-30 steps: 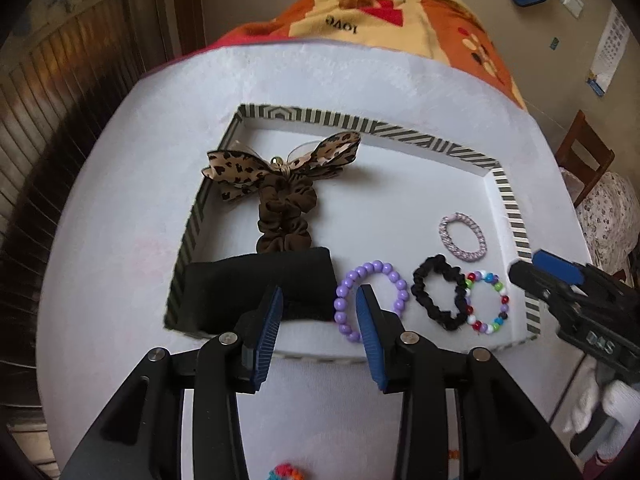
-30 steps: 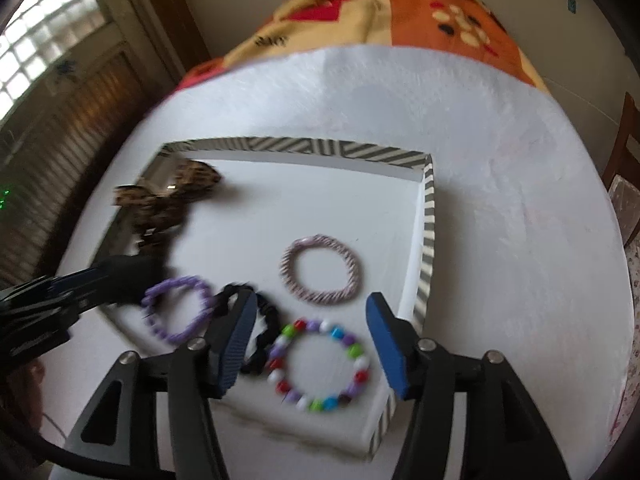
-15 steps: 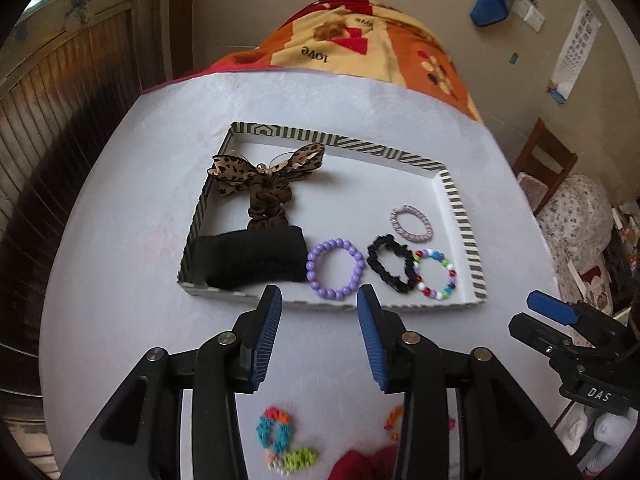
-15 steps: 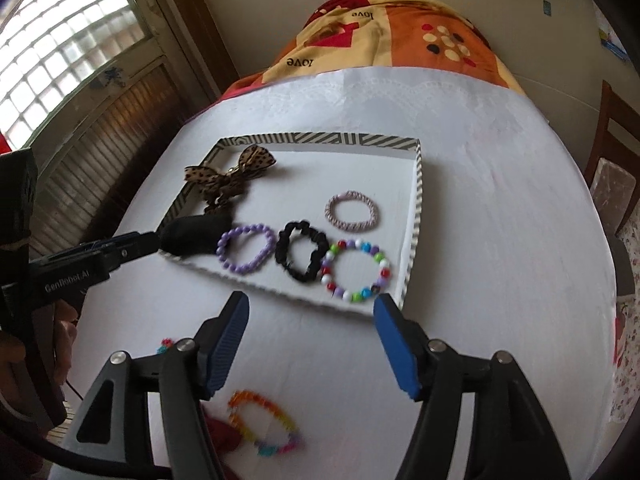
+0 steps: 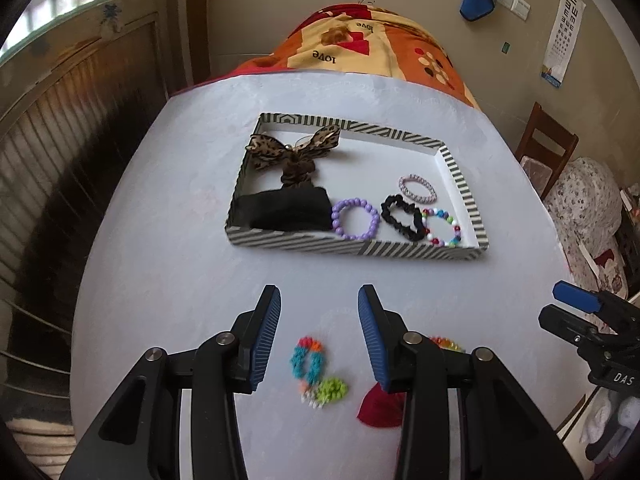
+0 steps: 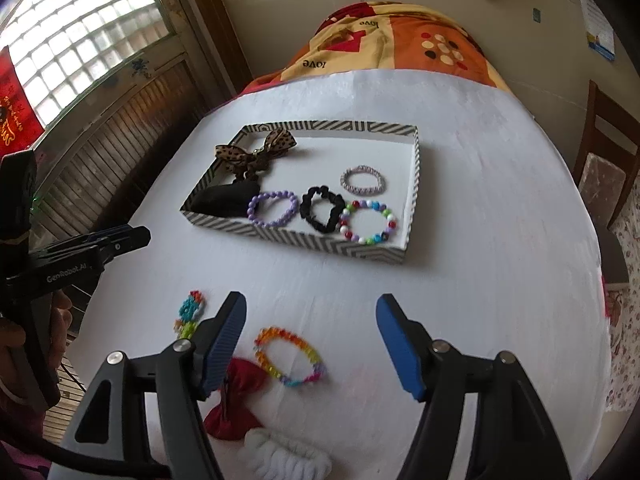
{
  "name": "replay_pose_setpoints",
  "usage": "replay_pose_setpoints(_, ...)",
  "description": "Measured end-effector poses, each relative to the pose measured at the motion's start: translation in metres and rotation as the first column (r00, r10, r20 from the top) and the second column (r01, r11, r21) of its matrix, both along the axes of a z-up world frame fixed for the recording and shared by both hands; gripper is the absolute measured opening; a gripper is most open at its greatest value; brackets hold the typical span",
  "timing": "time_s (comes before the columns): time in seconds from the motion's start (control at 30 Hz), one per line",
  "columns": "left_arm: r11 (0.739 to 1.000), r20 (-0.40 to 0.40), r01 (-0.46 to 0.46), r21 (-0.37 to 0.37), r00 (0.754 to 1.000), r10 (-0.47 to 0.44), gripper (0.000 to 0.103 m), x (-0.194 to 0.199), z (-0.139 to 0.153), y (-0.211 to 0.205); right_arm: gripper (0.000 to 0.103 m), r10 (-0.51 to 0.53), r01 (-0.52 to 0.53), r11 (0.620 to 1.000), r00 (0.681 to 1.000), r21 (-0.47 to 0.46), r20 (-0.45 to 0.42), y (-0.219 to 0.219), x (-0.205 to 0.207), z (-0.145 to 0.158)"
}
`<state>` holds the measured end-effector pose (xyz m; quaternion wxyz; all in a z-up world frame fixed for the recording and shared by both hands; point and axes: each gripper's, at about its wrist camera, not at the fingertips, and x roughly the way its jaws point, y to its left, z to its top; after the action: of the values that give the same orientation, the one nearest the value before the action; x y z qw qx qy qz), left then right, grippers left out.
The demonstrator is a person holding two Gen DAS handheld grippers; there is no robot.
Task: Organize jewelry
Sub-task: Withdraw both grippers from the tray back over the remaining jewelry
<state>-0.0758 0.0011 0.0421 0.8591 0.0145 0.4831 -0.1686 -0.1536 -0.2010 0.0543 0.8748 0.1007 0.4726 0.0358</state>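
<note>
A striped-rim tray (image 5: pixel 360 249) (image 6: pixel 298 240) holds a leopard bow (image 5: pixel 294 150), a black cloth (image 5: pixel 286 210), a purple bead bracelet (image 5: pixel 355 219), a black scrunchie (image 5: pixel 402 212), a multicoloured bead bracelet (image 6: pixel 369 222) and a pink woven bracelet (image 6: pixel 363 180). My left gripper (image 5: pixel 319 295) hangs open over the table in front of the tray, above a teal-and-orange bracelet (image 5: pixel 307 358). My right gripper (image 6: pixel 311 303) is empty with its jaws opening, above a rainbow bracelet (image 6: pixel 290 356). Nothing is held.
A red bow (image 6: pixel 236 400), a white scrunchie (image 6: pixel 288 458) and a green bead piece (image 5: pixel 331 390) lie near the table's front edge. A patterned blanket (image 5: pixel 372 46) covers the far end. A wooden chair (image 5: pixel 546 148) stands on the right.
Both grippers have drawn back from over the tray toward the near table edge and risen. The loose bracelets and red bow have come into view. The right jaws stand wider.
</note>
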Motion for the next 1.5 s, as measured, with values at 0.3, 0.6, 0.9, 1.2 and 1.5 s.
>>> replay_pose_setpoints(0.3,1.000,0.027,0.002,0.024,1.000,-0.003,0.032,-0.027,0.001,0.007,0.073,-0.009,0.008,1.000,1.000,-0.008,-0.001,0.011,-0.025,0.001)
replay_pose_setpoints(0.6,0.999,0.022,-0.002,0.033,1.000,0.001,0.032,-0.038,-0.003,0.012,0.073,-0.009,0.009,1.000,1.000,-0.015,-0.016,0.016,-0.038,-0.003)
replay_pose_setpoints(0.9,0.999,0.025,-0.006,0.040,1.000,0.005,0.032,-0.039,-0.002,0.013,0.073,-0.019,0.018,1.000,0.999,-0.021,-0.029,0.017,-0.042,-0.005)
replay_pose_setpoints(1.2,0.999,0.012,-0.006,0.046,1.000,0.005,0.032,-0.037,-0.007,0.018,0.073,-0.019,0.018,1.000,0.999,-0.025,-0.041,0.017,-0.039,-0.009)
replay_pose_setpoints(1.5,0.999,-0.046,-0.049,0.016,0.998,0.050,0.032,-0.024,-0.016,0.039,0.073,-0.021,0.019,0.999,0.998,-0.033,-0.065,0.019,-0.035,-0.017)
